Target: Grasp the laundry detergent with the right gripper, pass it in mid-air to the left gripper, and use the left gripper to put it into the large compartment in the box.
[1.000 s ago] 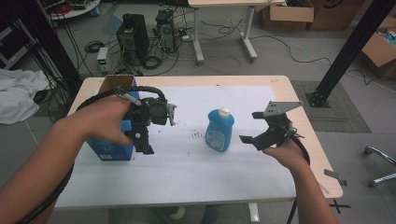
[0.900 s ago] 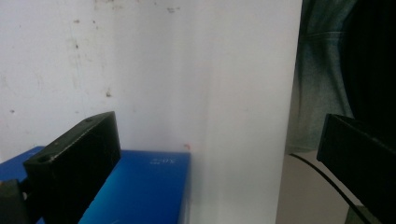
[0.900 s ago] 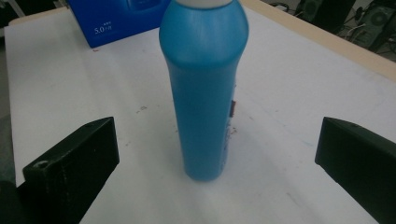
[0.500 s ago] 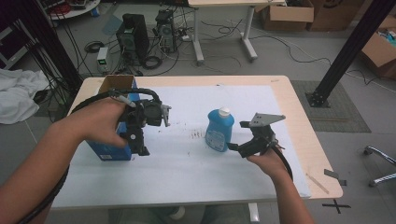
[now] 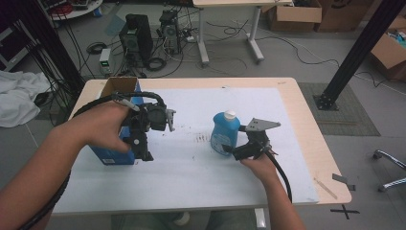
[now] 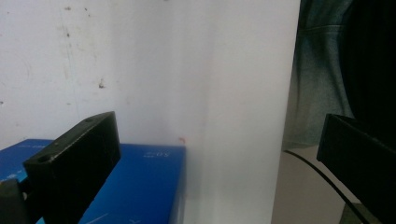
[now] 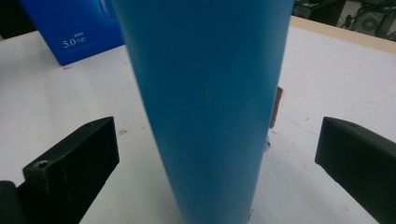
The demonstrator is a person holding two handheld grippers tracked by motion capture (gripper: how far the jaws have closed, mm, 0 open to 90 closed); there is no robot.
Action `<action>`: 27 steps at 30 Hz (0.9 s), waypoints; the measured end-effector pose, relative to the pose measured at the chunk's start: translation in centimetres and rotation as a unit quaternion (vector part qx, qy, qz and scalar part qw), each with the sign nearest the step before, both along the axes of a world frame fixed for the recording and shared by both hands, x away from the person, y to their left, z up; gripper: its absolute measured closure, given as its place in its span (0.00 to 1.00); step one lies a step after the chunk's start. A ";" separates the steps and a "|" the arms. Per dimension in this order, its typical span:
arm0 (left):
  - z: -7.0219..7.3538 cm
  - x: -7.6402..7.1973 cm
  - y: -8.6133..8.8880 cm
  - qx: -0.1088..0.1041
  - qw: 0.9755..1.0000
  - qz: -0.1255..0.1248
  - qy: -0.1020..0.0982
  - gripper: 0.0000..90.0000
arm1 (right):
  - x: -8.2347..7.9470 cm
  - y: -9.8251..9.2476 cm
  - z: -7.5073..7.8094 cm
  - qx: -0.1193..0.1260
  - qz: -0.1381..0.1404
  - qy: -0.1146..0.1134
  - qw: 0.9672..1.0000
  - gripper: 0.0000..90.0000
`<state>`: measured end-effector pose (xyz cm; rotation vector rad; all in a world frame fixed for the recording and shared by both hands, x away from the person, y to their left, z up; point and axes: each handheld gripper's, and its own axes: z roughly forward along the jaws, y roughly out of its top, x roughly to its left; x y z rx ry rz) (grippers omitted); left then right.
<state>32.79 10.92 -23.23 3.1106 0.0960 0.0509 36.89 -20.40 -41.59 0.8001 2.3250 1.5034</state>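
Blue bottle (image 5: 225, 135) with white cap, upright on the white mat (image 5: 206, 182), right of centre. Right gripper (image 5: 238, 152) at the bottle's 5 o'clock, jaws spread wide, bottle body between them, no contact visible. Left gripper (image 5: 143, 155) at the mat's 9 o'clock, jaws wide apart, empty, over the blue box (image 5: 112, 154).

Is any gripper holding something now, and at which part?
Nothing is held. The right gripper is open around the blue bottle; the left gripper is open too.

High view looks down on the table (image 5: 297, 103); right gripper view faces the bottle (image 7: 205, 107) close up.
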 end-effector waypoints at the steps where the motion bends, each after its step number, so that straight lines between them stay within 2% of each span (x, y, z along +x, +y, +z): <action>1: 0.0 0.0 0.0 0.003 1.000 -0.001 -0.001 0.00 | 0.1 0.1 -0.2 0.001 -0.002 0.001 1.000 0.00; 5: 0.1 -0.1 0.0 0.001 1.000 -0.003 -0.003 0.00 | 0.4 0.6 -0.9 0.009 -0.007 0.003 1.000 0.00; 10: 0.2 0.0 0.1 0.004 1.000 -0.002 -0.003 0.00 | 0.5 0.9 -1.2 0.019 -0.013 -0.004 1.000 0.00; 11: 0.1 0.0 0.1 0.004 1.000 -0.001 -0.003 0.00 | 0.7 1.1 -1.4 0.030 -0.008 -0.005 1.000 0.00; 14: 0.1 0.0 0.0 0.006 1.000 -0.002 -0.001 0.00 | 0.7 1.3 -1.5 0.021 -0.014 -0.014 1.000 0.01; 22: 0.1 0.1 -0.3 0.009 1.000 -0.007 -0.004 0.00 | 0.5 1.8 -2.1 0.019 -0.025 -0.030 0.999 0.08; 27: -0.1 0.1 0.0 0.007 1.000 -0.001 -0.004 0.00 | 0.6 1.8 -2.2 0.028 -0.033 -0.035 0.998 0.12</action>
